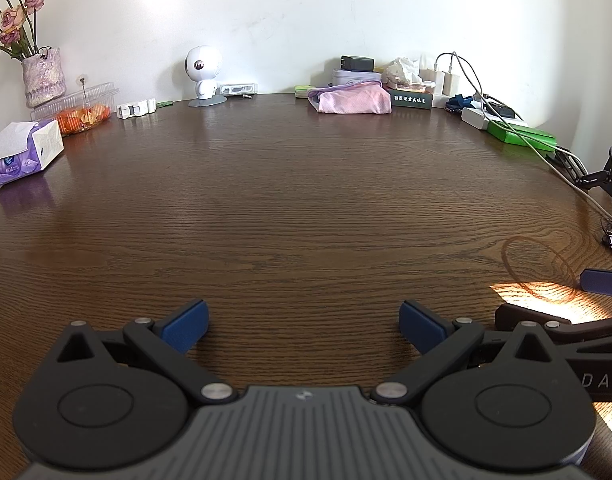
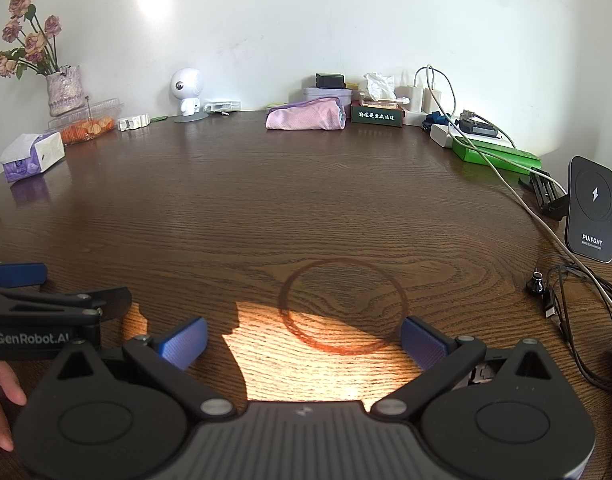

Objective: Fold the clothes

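Observation:
A pink folded garment point(image 1: 352, 100) point(image 2: 306, 115) lies at the far edge of the brown wooden table point(image 1: 290, 208) point(image 2: 266, 200), near the wall. My left gripper point(image 1: 304, 326) hovers over the near part of the table, jaws wide open with nothing between the blue pads. My right gripper point(image 2: 304, 342) is likewise open and empty, over a sunlit patch and a dark ring stain point(image 2: 342, 306). Each gripper shows at the edge of the other's view. The garment is far ahead of both.
A tissue box point(image 1: 24, 152), a plastic tub of orange snacks point(image 1: 82, 110), a vase of dried roses point(image 1: 42, 76) stand at the left; a white figurine point(image 1: 202, 76) at the back. Boxes, chargers and cables point(image 2: 502, 168) and a wireless charger stand point(image 2: 592, 208) crowd the right. A hand point(image 2: 2, 400) shows lower left.

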Demonstrator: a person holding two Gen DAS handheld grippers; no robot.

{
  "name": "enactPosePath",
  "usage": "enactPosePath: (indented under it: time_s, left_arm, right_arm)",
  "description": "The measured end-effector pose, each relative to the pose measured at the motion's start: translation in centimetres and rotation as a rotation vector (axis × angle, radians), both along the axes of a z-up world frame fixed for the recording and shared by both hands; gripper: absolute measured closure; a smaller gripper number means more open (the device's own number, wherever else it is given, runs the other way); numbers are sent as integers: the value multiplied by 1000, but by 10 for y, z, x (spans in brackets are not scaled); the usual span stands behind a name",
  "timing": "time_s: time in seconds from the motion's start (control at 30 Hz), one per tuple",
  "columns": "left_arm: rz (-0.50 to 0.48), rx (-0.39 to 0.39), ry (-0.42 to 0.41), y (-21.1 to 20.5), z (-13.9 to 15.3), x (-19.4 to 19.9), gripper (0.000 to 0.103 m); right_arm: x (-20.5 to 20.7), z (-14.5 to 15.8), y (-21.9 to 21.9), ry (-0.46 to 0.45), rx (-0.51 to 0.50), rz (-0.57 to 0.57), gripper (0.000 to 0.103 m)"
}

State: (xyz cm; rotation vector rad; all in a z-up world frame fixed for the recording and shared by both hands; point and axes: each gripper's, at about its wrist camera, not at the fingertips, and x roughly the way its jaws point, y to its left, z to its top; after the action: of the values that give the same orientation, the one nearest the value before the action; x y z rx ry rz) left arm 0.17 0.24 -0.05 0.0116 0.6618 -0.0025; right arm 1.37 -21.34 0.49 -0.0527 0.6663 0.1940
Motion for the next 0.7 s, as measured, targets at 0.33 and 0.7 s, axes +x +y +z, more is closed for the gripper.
enactPosePath:
  time_s: [0.33,0.7]
  left_arm:
    - [0,-1,0,1,0,0,1]
    - [1,1,3,-2,0,1,1]
  right_arm:
    - [0,0,-1,0,0,0,0]
    - [1,0,-1,0,0,0,0]
